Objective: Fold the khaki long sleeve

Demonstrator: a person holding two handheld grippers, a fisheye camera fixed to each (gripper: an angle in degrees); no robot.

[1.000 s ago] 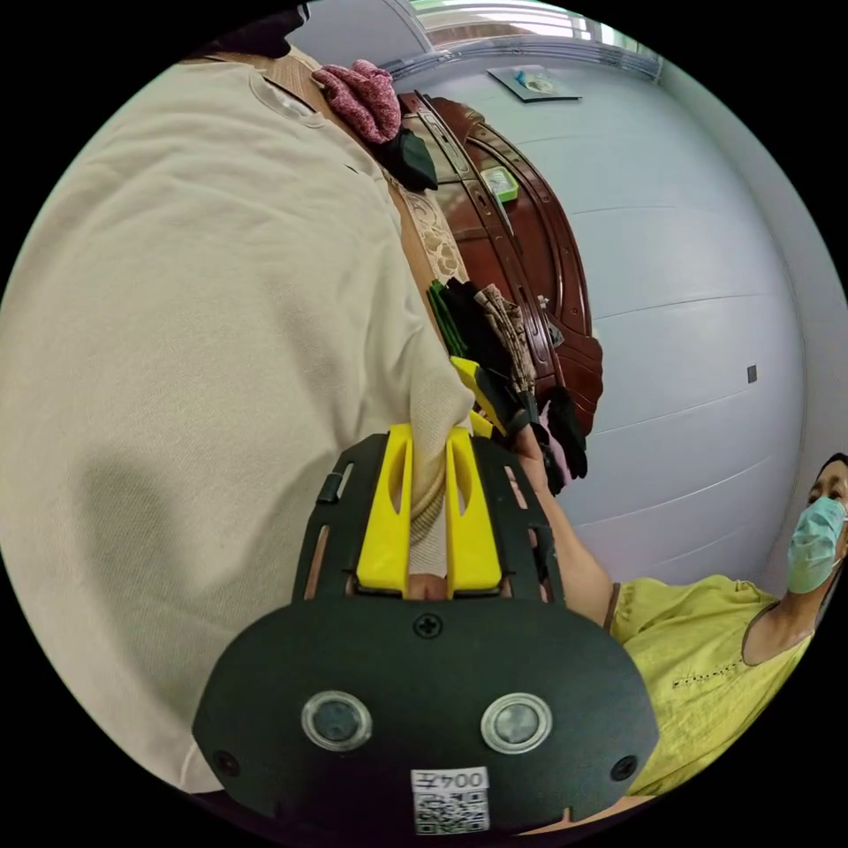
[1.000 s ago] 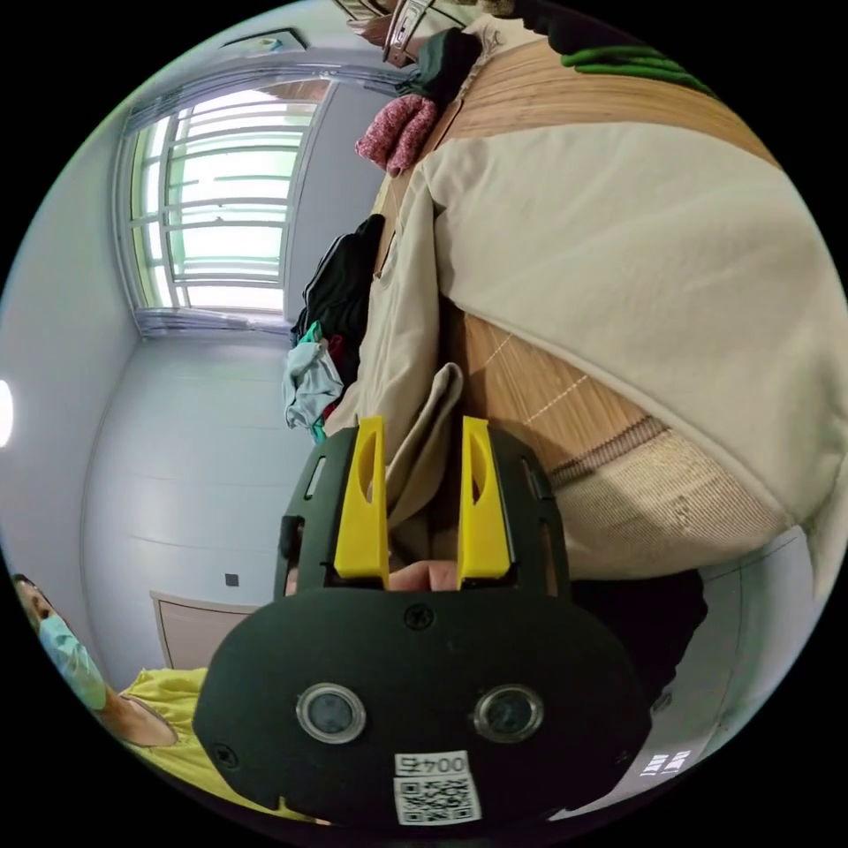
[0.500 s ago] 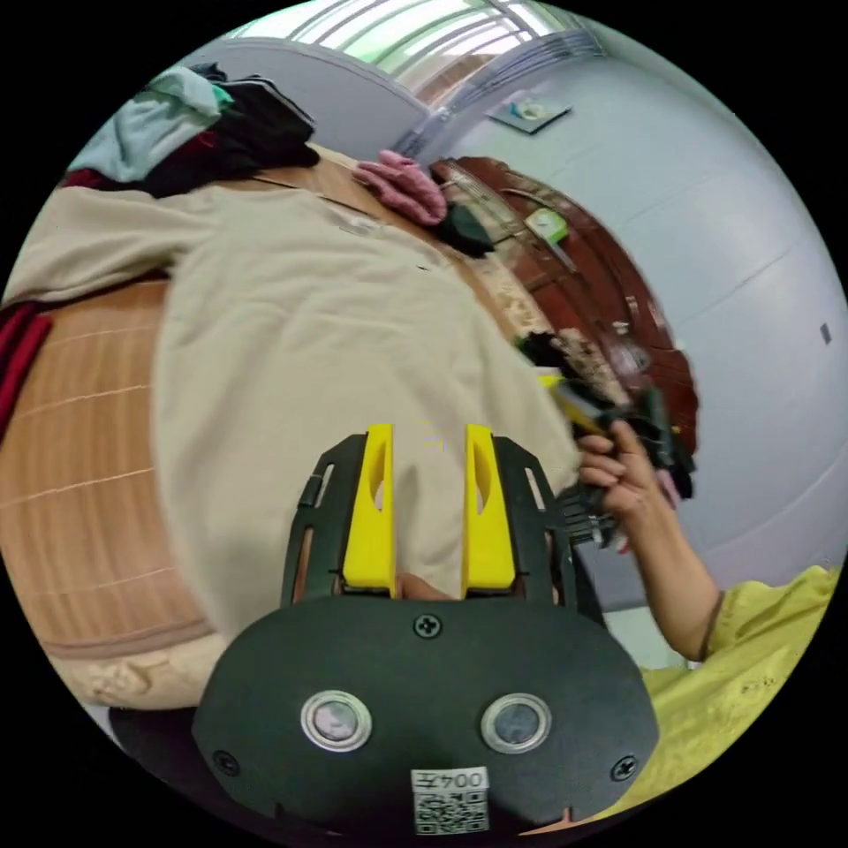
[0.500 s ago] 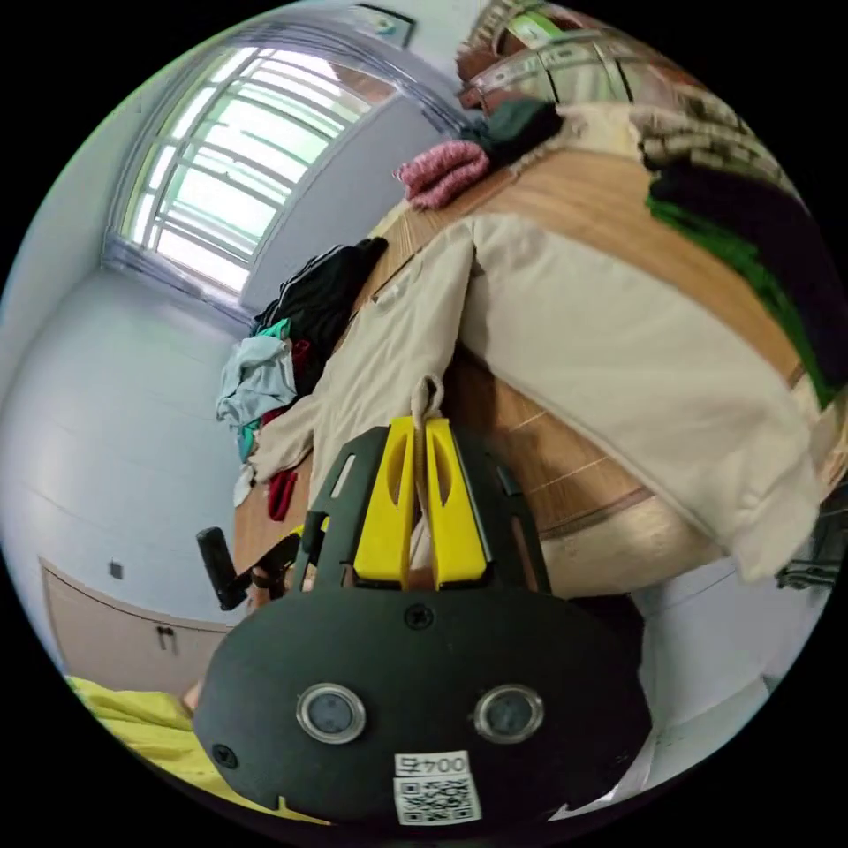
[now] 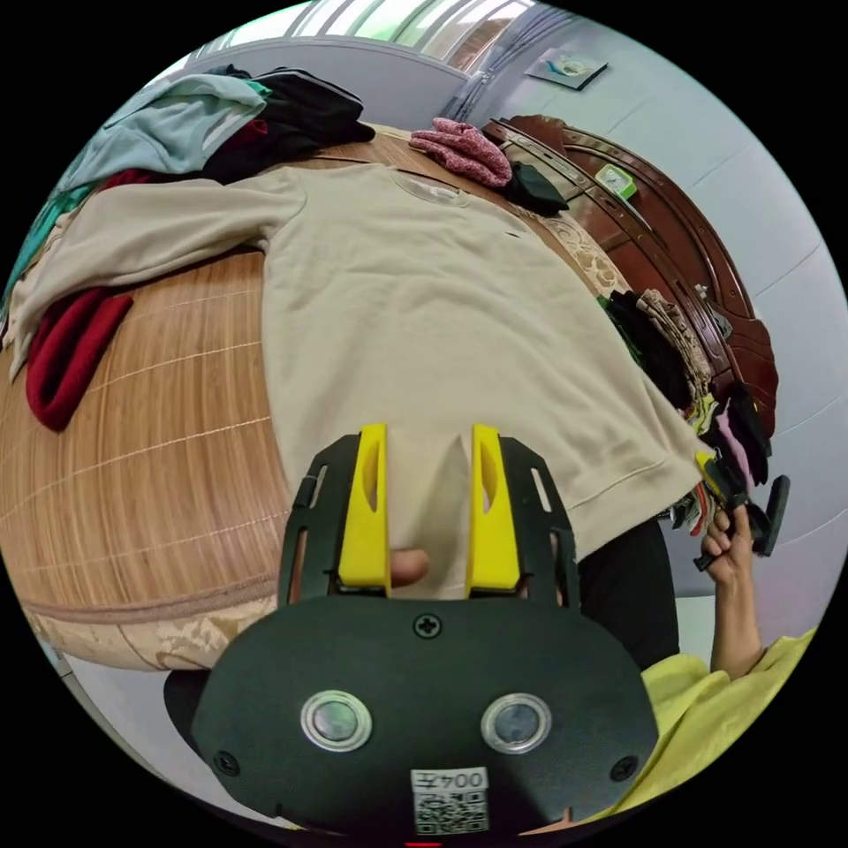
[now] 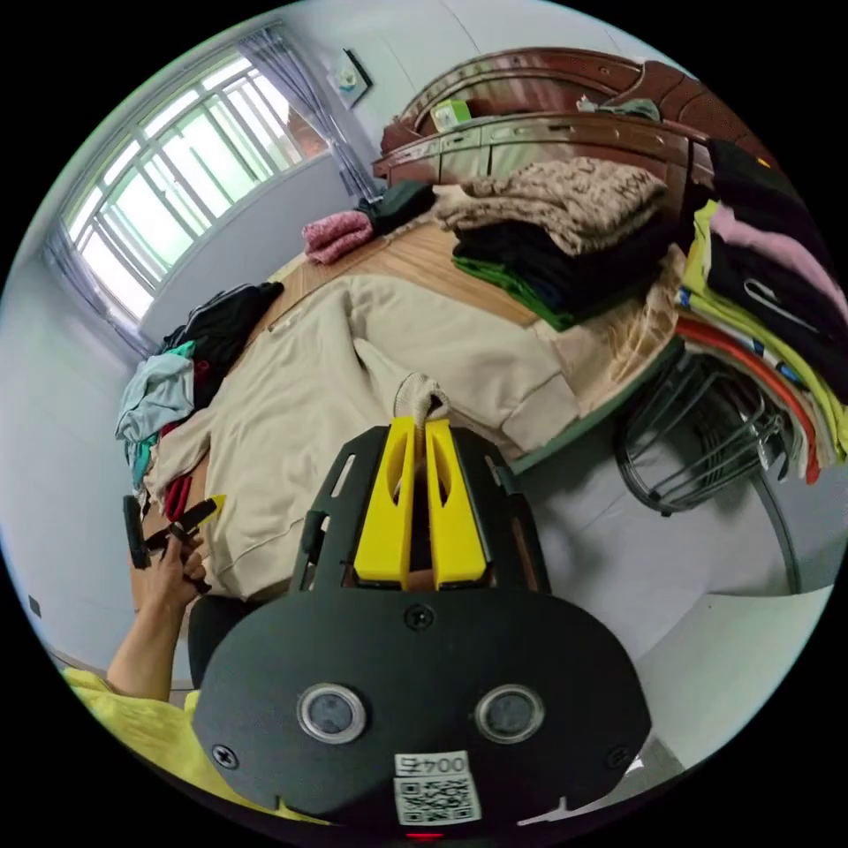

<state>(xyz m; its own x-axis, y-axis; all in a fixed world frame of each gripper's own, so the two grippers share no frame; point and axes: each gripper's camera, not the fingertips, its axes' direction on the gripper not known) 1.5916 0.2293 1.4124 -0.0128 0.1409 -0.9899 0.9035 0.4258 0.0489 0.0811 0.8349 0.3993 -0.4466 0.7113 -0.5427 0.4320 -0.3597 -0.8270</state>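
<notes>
Since 1 s ago the left gripper (image 5: 428,508) has let go of the khaki hem: its yellow jaws, then pinched on cloth, now stand apart w/ the khaki long sleeve (image 5: 424,300) lying flat under & between them, not pressed. Right gripper (image 6: 420,503) went the other way: jaws were spread around a fold, now closed tight on a bunched bit of the khaki cuff (image 6: 421,395), which pokes up past the jaw tips.

Shirt lies spread on the bamboo mat (image 5: 150,415), body front-up, one sleeve stretched out toward the pile of loose clothes (image 5: 221,115) at the far edge. Dark red garment (image 5: 66,349) sits on the mat just beside that sleeve, partly under it. Pink knit piece (image 5: 464,150) near the collar end, close to the dark wood headboard (image 5: 680,247).

In the right gripper view the other sleeve is folded in over the body; stack of folded clothes (image 6: 556,238) sits on the mat just beyond it, 2nd stack (image 6: 768,291) on a wire rack (image 6: 698,442) beside the bed. Person's hand (image 6: 168,574) holds the left gripper low at the hem edge; window (image 6: 168,194) behind.
</notes>
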